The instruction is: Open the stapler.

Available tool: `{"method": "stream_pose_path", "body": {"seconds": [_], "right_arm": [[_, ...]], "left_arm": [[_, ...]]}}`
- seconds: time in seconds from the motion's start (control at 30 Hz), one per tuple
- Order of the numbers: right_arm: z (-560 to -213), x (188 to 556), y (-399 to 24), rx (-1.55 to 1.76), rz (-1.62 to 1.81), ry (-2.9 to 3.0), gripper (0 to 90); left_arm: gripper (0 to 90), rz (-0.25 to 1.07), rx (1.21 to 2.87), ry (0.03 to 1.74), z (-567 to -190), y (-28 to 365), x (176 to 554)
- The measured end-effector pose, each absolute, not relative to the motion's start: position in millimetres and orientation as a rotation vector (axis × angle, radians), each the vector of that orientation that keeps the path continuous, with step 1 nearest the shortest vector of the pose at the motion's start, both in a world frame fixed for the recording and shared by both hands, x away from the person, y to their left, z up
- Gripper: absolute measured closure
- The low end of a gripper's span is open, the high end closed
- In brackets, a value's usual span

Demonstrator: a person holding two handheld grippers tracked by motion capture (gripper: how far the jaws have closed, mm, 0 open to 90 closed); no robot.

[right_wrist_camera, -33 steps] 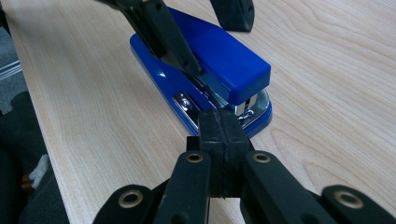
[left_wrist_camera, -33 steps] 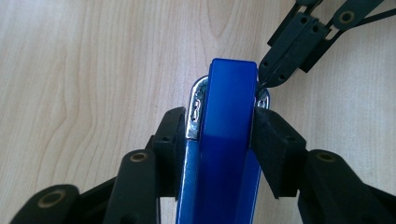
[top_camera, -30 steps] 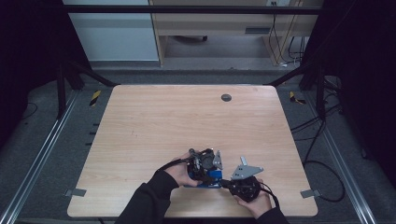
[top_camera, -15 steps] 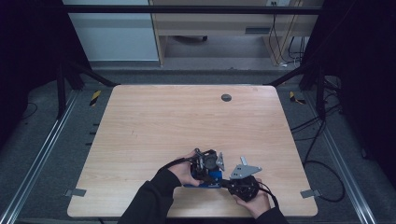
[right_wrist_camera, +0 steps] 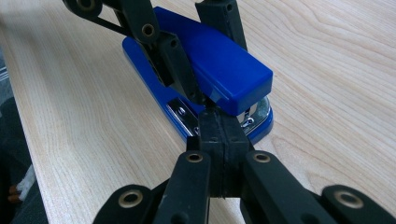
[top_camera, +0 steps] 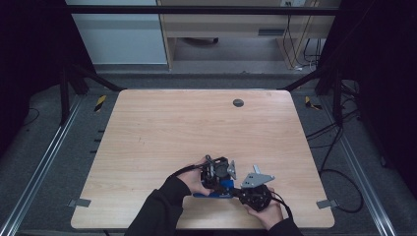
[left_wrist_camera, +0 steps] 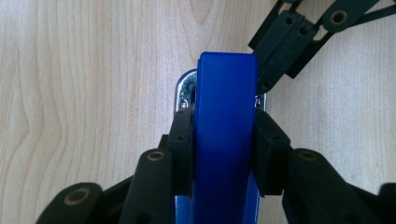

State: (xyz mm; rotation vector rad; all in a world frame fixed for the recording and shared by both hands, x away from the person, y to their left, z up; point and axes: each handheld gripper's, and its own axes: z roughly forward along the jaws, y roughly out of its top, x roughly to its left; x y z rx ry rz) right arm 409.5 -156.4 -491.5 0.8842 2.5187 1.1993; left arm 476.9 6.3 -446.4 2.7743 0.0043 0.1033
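Note:
A blue stapler lies on the wooden table near its front edge. My left gripper comes down over it. In the left gripper view its pads press on both sides of the stapler's blue top arm. These jaws have just been closing, and they are now shut on it. My right gripper is shut with nothing between its pads. Its tips touch the stapler's front end, by the metal base plate. From the left gripper view, the right gripper comes in at the upper right.
A round cable hole sits at the table's far middle. Metal frame rails run along both sides. Cables trail on the floor at the right. A wooden cabinet stands behind the table.
The left gripper sits slightly further right over the stapler than a second ago. The right gripper and the stapler have not moved.

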Motion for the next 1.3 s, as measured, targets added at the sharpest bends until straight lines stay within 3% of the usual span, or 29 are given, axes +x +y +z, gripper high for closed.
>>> {"method": "stream_pose_path", "body": {"seconds": [1.3], "right_arm": [[-490.4, 408.6, -151.6, 0.92, 1.174, 2.517, 90.0]], "left_arm": [[66.0, 0.09, 2.795, -0.035, -442.4, 5.9, 477.9]]}}
